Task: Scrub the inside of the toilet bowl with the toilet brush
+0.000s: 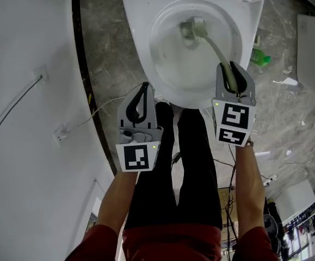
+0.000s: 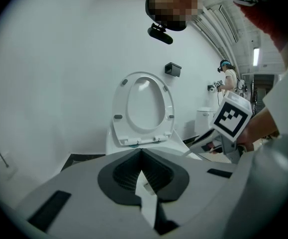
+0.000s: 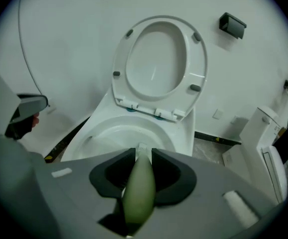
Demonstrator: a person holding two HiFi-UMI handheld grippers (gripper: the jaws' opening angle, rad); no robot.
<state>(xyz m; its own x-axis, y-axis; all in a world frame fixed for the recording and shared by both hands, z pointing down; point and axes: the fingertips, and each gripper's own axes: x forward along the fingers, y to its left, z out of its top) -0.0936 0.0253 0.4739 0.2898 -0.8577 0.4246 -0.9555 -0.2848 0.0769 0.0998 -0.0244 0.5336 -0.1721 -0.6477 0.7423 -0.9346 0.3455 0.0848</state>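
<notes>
The white toilet bowl point(image 1: 171, 72) stands open, its seat and lid point(image 3: 158, 66) raised against the wall. The toilet brush has a pale green handle point(image 1: 218, 50) and a whitish head point(image 1: 192, 29) that rests low inside the bowl, near the back. My right gripper point(image 1: 229, 69) is shut on the end of the handle point(image 3: 140, 188), just above the bowl's front right rim. My left gripper point(image 1: 144, 89) hangs shut and empty off the front left rim point(image 2: 143, 153). The brush head is hidden in both gripper views.
A green bottle point(image 1: 260, 56) lies on the marble floor right of the toilet, and a white cable point(image 1: 100, 109) trails to the left. A white wall point(image 1: 26, 91) runs close along the left. Another white unit point(image 3: 263, 138) stands to the right. A second person point(image 2: 229, 81) is far behind.
</notes>
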